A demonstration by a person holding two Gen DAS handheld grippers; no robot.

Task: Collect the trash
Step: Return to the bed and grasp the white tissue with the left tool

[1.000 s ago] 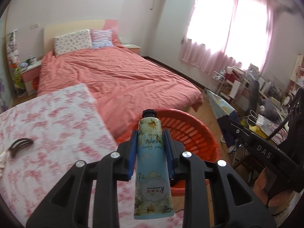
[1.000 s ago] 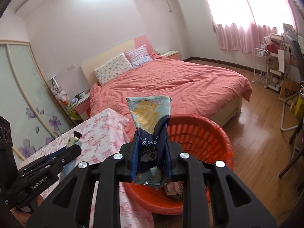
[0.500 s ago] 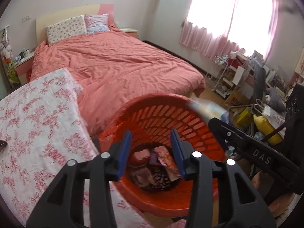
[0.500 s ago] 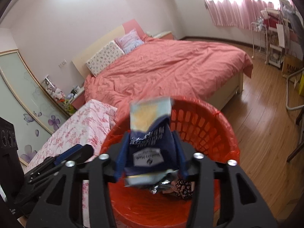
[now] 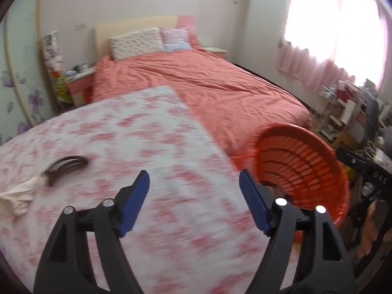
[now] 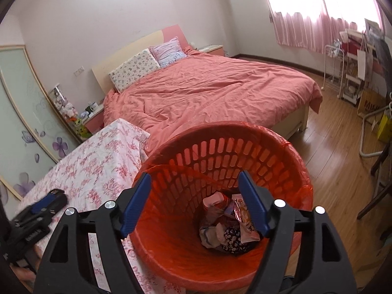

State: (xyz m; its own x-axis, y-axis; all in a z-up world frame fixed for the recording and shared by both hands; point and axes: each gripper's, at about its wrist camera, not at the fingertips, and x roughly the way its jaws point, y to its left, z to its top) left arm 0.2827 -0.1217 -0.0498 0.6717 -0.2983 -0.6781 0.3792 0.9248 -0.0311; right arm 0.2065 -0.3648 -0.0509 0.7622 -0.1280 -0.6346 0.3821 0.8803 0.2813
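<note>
Both the left gripper (image 5: pixel 193 186) and right gripper (image 6: pixel 193 187) are opening with nothing between them, wrappers (image 6: pixel 227 223) lie in the orange basket (image 6: pixel 281 147), while a crumpled tissue (image 5: pixel 17 196) remains on the table (image 5: pixel 171 152)

Daylight pours through the pink curtains (image 5: pixel 318 56), blown out to white glare there. The left wrist view smears with motion blur, worst across the floral tablecloth (image 5: pixel 147 147). The right wrist view stays sharp. Both bend and darken at the corners.
</note>
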